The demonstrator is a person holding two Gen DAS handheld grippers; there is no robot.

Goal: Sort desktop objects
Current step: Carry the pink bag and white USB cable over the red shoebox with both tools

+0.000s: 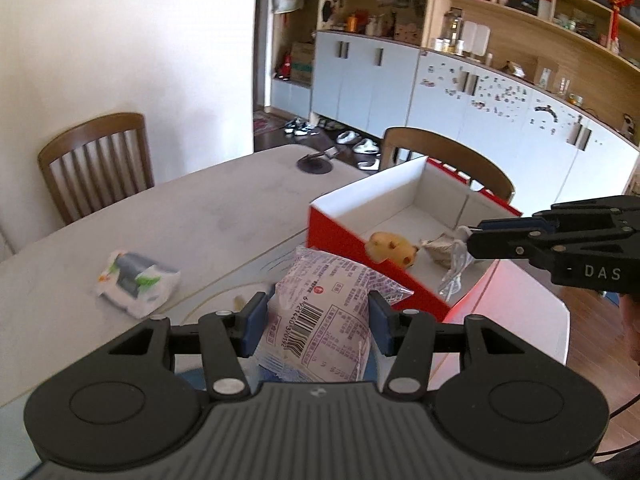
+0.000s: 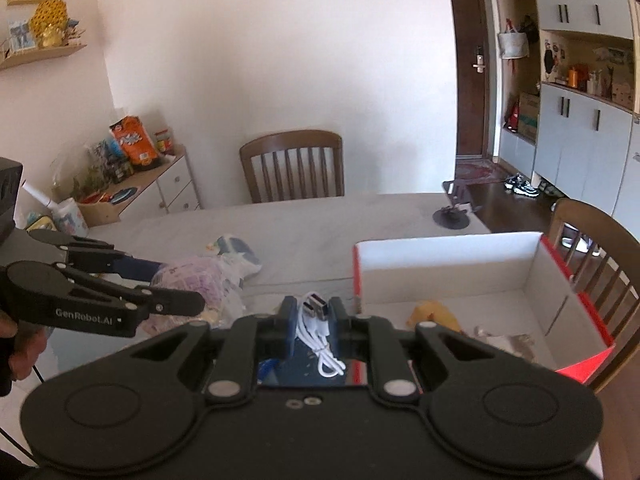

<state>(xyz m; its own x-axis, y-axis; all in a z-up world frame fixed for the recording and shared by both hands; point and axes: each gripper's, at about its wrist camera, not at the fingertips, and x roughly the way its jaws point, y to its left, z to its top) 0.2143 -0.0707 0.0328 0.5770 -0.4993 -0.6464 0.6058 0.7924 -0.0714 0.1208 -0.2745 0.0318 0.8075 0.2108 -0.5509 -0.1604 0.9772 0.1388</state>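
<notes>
So the left tongs [image 1: 316, 322] are pinching a snack bag [image 1: 320, 312], the purple-print one with a barcode, blue pads pressed into both its sides. It's held up just in front of the near-left corner of the box [image 1: 400, 196], which is red outside and white inside and sits at the desk's [image 1: 200, 220] right edge.

Right tongs [image 2: 313, 322] are squeezed on a white cable [image 2: 316, 330], a coiled USB one, with the plug sticking up between the pads. From the left cam you can see those tongs reaching in over the box's right wall with a bit of clear wrapper [image 1: 452, 272] dangling under the tips.

Inside the box: a yellow toy [image 1: 390, 248] near the front wall and a crumpled grey wrapper [image 1: 438, 250] right beside it, close to touching.

Out on the desk, a tissue pack [image 1: 136, 282] (white, green and grey) lies well to the left of the box, nearer the front edge. There's a round dark stand [image 1: 315, 163] at the far edge. One chair [image 1: 96, 164] at the far left side, another chair [image 1: 452, 160] behind the box.
</notes>
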